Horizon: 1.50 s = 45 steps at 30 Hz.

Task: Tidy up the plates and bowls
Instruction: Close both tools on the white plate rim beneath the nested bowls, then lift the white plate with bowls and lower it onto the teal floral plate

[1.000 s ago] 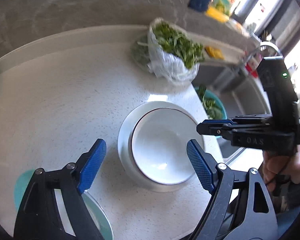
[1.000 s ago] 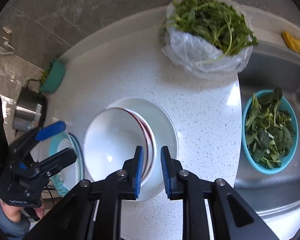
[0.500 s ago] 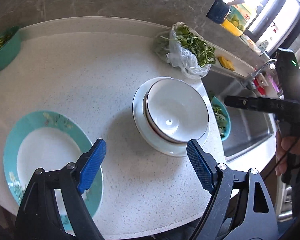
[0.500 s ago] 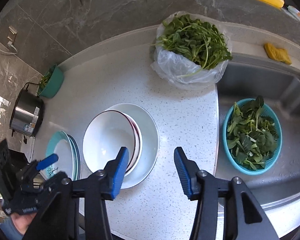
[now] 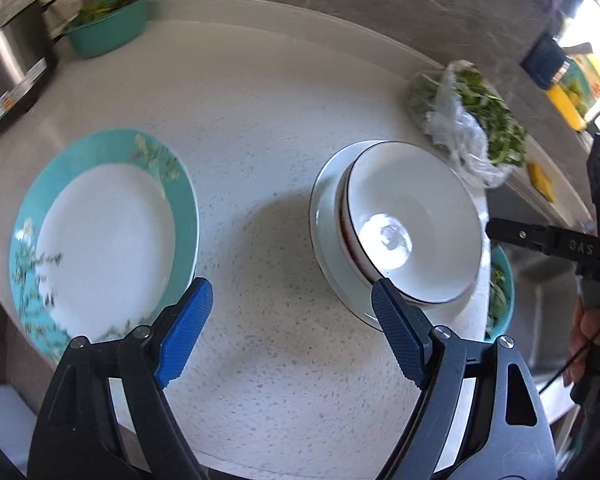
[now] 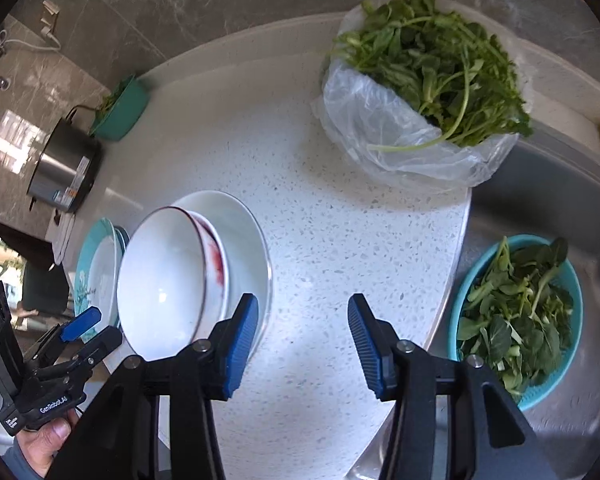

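Two white bowls (image 5: pixel 414 220) nested on white plate (image 5: pixel 324 216), sitting near counter (image 5: pixel 260 128) edge by sink (image 6: pixel 540 184). Inner bowl of stack has red smear, top one clean. Teal-rimmed plate (image 5: pixel 100 232) near front edge, bare. Plastic bag (image 6: pixel 400 128) stuffed with leafy greens at sink-side edge, teal colander (image 6: pixel 516 328) of greens down in sink, teal tub (image 5: pixel 108 28) of greens plus steel pot (image 5: pixel 12 64) at back. Left gripper (image 5: pixel 288 336) wide open, holding nothing. Right gripper (image 6: pixel 302 344) about half open, gripping nothing, hovering just beside stack.
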Each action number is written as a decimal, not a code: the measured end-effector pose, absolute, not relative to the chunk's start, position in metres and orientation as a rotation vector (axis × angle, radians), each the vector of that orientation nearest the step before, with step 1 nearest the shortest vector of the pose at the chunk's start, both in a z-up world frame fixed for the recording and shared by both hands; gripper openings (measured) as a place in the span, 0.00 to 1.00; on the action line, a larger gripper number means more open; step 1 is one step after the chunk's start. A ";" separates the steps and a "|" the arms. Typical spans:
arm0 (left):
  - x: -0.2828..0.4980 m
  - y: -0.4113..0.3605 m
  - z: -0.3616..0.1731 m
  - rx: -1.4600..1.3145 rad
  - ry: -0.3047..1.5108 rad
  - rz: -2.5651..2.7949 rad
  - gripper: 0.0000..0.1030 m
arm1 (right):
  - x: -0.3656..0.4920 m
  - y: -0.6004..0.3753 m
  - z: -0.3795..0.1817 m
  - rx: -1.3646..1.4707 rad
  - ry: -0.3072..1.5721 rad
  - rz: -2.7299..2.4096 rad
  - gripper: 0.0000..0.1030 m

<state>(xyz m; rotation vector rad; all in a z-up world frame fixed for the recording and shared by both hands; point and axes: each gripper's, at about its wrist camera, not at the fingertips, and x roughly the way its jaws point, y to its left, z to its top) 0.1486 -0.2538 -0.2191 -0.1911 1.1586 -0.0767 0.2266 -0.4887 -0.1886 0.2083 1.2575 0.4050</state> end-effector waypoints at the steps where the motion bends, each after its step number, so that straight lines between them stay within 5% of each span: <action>1: 0.147 -0.254 -0.222 -0.196 1.164 -0.052 0.78 | 0.229 -0.489 -0.191 0.207 1.260 0.427 0.50; 34: 0.195 -0.280 -0.284 -0.243 1.248 0.068 0.79 | 0.260 -0.461 -0.235 0.067 1.286 0.660 0.48; 36: 0.198 -0.283 -0.287 -0.236 1.244 0.062 0.75 | 0.259 -0.458 -0.236 0.071 1.290 0.680 0.41; 40: 0.203 -0.291 -0.285 -0.220 1.217 0.005 0.40 | 0.256 -0.452 -0.233 0.064 1.275 0.719 0.22; 43: 0.210 -0.298 -0.286 -0.238 1.223 -0.058 0.20 | 0.253 -0.446 -0.231 0.026 1.264 0.720 0.21; 45: 0.215 -0.301 -0.286 -0.228 1.229 -0.070 0.18 | 0.254 -0.446 -0.230 0.028 1.264 0.715 0.21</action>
